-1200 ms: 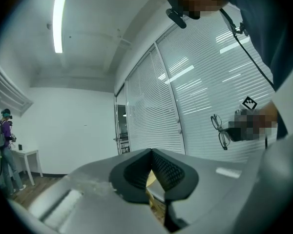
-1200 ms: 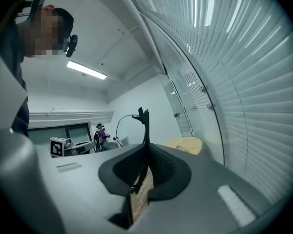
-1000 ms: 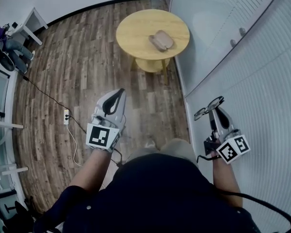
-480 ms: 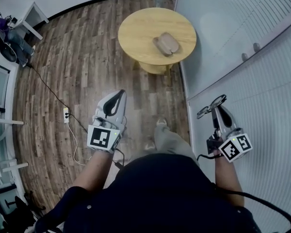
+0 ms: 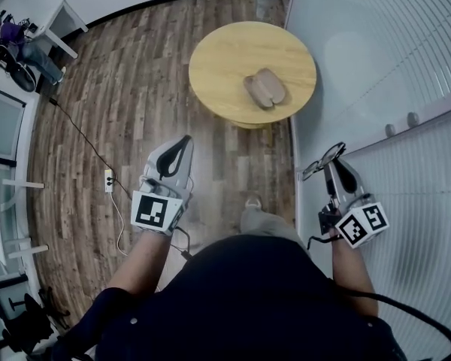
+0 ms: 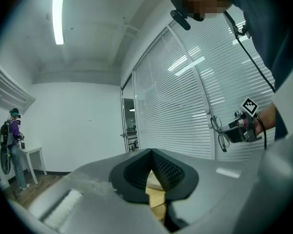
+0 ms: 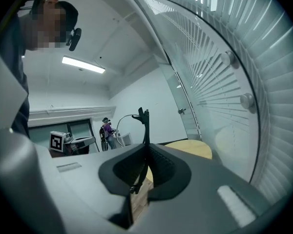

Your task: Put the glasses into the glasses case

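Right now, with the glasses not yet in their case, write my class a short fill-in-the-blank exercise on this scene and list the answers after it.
1. The right gripper is shut on the ____.
2. The glasses case lies ____ on the table.
3. The table's top is ____ in shape.
4. The left gripper has its jaws together with ____ between them.

Missing words: glasses; open; round; nothing.

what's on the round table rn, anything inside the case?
Only the glasses case lies on the round table, apparently open; its inside is too small to make out. The glasses are elsewhere, held in the right gripper's shut jaws.
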### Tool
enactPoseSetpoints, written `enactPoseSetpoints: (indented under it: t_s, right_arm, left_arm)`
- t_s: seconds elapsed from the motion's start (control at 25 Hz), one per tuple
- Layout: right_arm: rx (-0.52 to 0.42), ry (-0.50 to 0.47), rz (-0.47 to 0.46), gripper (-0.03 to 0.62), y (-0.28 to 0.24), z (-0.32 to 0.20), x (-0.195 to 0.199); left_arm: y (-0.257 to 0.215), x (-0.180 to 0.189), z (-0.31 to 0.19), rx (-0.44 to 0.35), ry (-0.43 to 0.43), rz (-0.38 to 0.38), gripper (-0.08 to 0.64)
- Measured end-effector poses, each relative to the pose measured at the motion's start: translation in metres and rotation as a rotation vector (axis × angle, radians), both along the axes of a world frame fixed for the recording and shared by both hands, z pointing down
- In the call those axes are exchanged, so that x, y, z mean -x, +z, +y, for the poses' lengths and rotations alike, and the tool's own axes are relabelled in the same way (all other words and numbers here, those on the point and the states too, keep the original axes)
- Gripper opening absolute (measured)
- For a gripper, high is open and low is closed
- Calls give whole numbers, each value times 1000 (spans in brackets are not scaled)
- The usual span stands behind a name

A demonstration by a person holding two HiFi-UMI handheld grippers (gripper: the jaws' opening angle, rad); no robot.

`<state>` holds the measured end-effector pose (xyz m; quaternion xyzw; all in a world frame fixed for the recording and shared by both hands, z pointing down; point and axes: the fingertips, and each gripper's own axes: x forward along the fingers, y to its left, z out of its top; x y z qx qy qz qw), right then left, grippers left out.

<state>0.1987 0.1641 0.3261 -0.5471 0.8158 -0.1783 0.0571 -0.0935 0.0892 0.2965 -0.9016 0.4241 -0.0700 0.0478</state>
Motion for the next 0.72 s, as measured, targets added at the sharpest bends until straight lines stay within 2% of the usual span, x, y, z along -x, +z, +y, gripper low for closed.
enactPoseSetpoints:
  t_s: [0.16,0.36,0.6,0.72]
  right_arm:
    - [-14,-42,-16,28,2,-37,-22]
    - [5,-94,-34,28,20,-75,-41]
    - [26,-118,-42,28,22,-115,-29]
    - [43,-118,-56,28,25,-134,-25]
  left_arm:
    - [-7,-26,-28,-17,-34,-42,6]
    - [-1,-49,-49,-22,-63,-25,6]
    - [4,-34,-81,26,-104,-29,6]
    - [1,-36,-103,19,-95,-29,6]
